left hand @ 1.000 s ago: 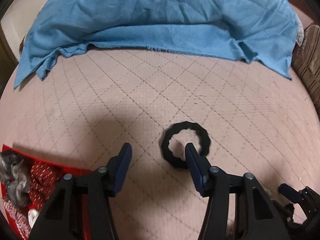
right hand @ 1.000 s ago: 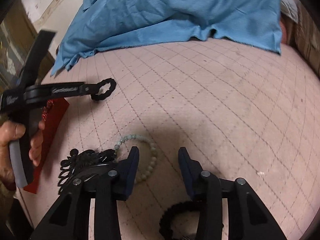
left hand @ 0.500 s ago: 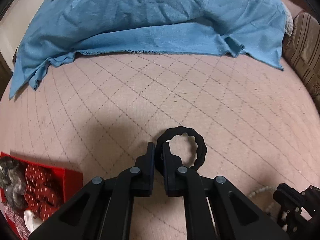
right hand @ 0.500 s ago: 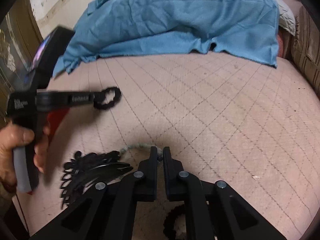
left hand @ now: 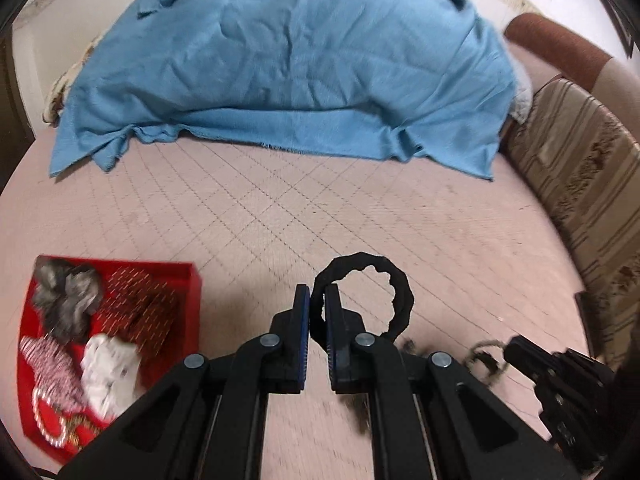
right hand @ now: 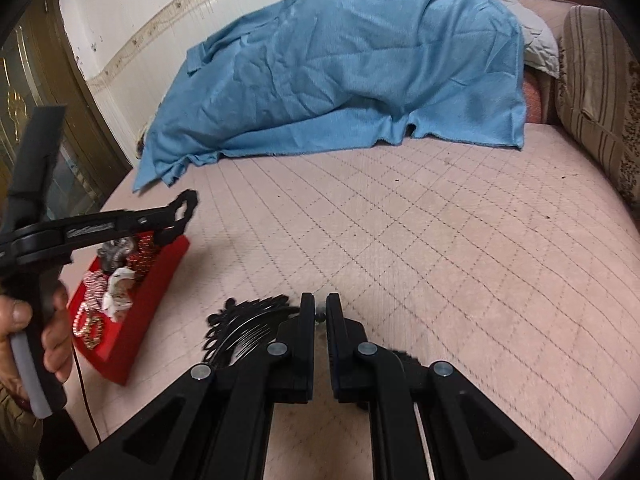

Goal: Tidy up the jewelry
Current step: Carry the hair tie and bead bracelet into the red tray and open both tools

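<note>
Through my left wrist camera, my left claw is clamped on the near-left arc of a black scalloped ring. The rest of the loop stands out ahead and to the right of the fingertips, held up off the pink quilted bed. Down to the left, on the bed, lies a red tray holding a grey fluffy piece, a white cloth piece, a red-and-white striped piece and a string of pale beads. The ring is well to the right of the tray, not over it. A crumpled blue blanket covers the far end of the bed. At the lower right, my right claw pokes in, blurred, with a pale beaded strand at its tip.

Through my right wrist camera, my right claw is pressed nearly together, with a small pale bead just showing in the narrow slot between the fingers; the rest of that strand is hidden behind them. Just to the left of the fingers, a black filigree hair comb lies on the bed. Farther left, my left hand grips the other handle, and its claw carries the black ring in the air just above the far end of the red tray.
</note>
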Action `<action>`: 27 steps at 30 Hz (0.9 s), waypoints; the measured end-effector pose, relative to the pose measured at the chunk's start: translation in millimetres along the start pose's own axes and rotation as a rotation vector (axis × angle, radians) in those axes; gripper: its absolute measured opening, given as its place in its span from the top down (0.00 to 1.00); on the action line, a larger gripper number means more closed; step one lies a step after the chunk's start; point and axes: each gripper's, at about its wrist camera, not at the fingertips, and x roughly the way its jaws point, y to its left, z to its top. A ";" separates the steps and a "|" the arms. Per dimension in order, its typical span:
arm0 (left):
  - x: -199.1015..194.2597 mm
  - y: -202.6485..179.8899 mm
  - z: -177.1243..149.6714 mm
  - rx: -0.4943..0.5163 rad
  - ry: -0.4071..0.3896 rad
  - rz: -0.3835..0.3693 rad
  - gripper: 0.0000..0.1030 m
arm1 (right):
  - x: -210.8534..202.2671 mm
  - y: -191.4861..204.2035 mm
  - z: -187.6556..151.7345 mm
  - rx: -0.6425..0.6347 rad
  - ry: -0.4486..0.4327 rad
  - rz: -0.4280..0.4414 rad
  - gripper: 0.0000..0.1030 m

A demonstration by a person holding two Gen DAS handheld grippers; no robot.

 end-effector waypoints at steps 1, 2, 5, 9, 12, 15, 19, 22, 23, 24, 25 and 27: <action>-10.8 -0.2 -4.5 0.000 -0.009 0.000 0.93 | -4.4 1.3 -1.7 0.001 -0.003 0.003 0.94; -22.9 -0.5 -9.7 0.003 -0.022 0.003 0.93 | -10.7 3.3 -3.3 0.003 -0.008 0.006 0.94; -55.8 -0.1 -25.5 0.010 -0.063 0.028 0.93 | -26.6 8.5 -7.4 0.008 -0.022 0.018 0.94; -93.8 6.8 -48.6 -0.011 -0.106 0.056 0.93 | -47.4 17.5 -14.4 0.014 -0.037 0.044 0.94; -114.4 13.8 -65.6 -0.031 -0.127 0.087 0.93 | -60.2 26.4 -19.9 0.008 -0.047 0.052 0.94; -128.5 16.3 -82.3 -0.025 -0.149 0.148 0.93 | -72.6 38.2 -25.5 0.001 -0.056 0.062 0.94; -143.2 18.5 -102.1 -0.005 -0.170 0.216 0.93 | -85.1 51.7 -32.1 -0.010 -0.067 0.077 0.94; -155.1 22.7 -114.1 -0.007 -0.183 0.236 0.93 | -92.2 63.1 -37.2 -0.019 -0.071 0.090 0.94; -158.9 25.1 -117.9 -0.009 -0.186 0.241 0.93 | -94.0 66.6 -38.7 -0.023 -0.071 0.093 0.94; -162.4 27.3 -121.3 -0.011 -0.189 0.252 0.93 | -96.2 71.2 -40.5 -0.030 -0.071 0.098 0.94; -164.8 29.1 -123.7 -0.012 -0.191 0.260 0.93 | -98.0 74.3 -41.9 -0.034 -0.071 0.100 0.94; -169.4 33.6 -128.2 -0.023 -0.189 0.264 0.93 | -101.7 81.7 -44.5 -0.046 -0.073 0.106 0.94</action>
